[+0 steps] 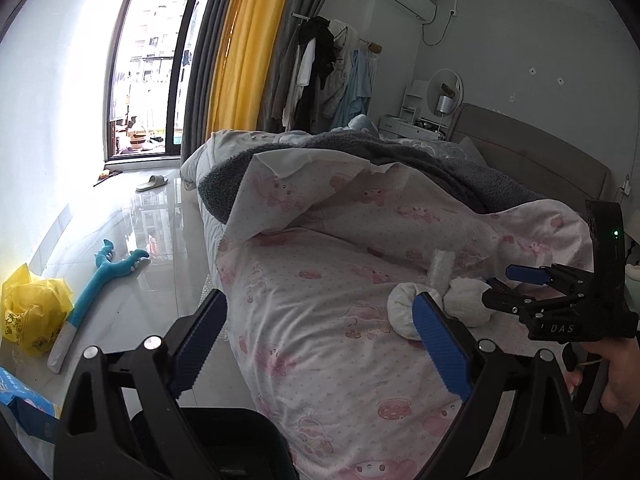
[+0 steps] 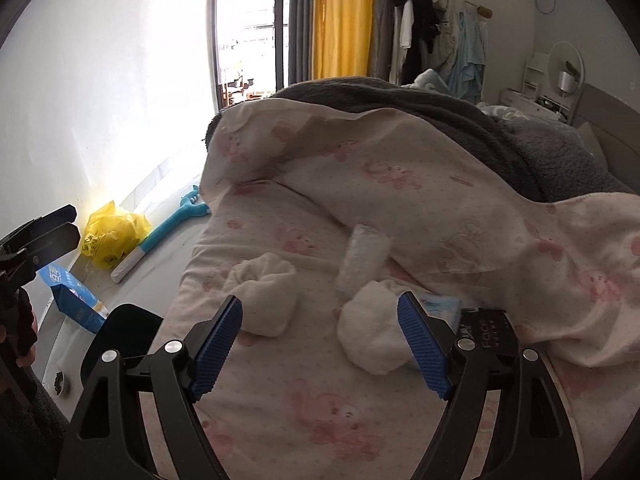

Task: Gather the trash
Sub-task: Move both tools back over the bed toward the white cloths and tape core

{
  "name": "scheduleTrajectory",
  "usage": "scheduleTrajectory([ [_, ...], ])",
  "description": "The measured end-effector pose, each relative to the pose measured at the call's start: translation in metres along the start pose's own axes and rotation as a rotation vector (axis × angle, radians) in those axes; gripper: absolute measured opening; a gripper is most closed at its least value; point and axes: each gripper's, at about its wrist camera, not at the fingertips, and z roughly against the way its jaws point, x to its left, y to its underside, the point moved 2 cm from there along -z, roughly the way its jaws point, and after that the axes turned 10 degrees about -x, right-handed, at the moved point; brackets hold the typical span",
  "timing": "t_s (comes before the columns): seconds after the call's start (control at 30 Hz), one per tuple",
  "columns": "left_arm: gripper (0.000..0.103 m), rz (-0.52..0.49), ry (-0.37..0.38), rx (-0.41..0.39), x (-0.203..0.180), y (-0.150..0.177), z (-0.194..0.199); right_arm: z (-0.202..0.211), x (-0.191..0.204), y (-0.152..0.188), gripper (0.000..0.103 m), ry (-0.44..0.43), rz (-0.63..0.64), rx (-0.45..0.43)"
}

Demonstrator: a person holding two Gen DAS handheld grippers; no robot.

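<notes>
Left wrist view: the left gripper (image 1: 320, 340) fills the bottom of the frame, released, its blue pads wide apart over the edge of a bed. The quilt (image 1: 320, 280) is pink-printed. At centre right lie two white wads (image 1: 404, 312), with a small clear wrapper (image 1: 440, 270) standing just behind them. One wad sits partly behind the left gripper's right pad; the other (image 1: 468, 300) lies further right. The right gripper (image 1: 516, 280) enters from the right edge, its fingers spread, tips just beside the right-hand wad. On the floor at lower left are a yellow bag (image 1: 32, 308) and a blue toy (image 1: 100, 276).

Right wrist view: the right gripper (image 2: 320, 344) is at the bottom, released, holding nothing. Two white wads lie on the quilt (image 2: 320, 420) just ahead. One (image 2: 264, 296) sits above the left pad; the other (image 2: 372, 328) sits just inside the right pad. The wrapper (image 2: 364, 256) lies behind them at centre, its long axis running roughly up the frame. A blue packet (image 2: 440, 308) and a black packet (image 2: 488, 328) peek out at right, behind the right pad. The left gripper (image 2: 40, 236) shows at the left edge; I cannot tell its state from this view.

The right gripper looks nearer the trash: the right-hand wad lies straight ahead, slightly right of its centre line.
</notes>
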Motion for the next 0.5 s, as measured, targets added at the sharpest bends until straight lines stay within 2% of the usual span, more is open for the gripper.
scheduleTrajectory([
  [0.2,0.095,-0.052,0.023,0.029,-0.015,0.003,-0.028,0.004,-0.045,0.007,0.081,0.036,-0.066,0.003],
  [0.5,0.095,-0.091,0.057,0.07,-0.035,0.007,-0.063,0.007,-0.092,0.023,0.082,0.075,-0.112,0.011],
])
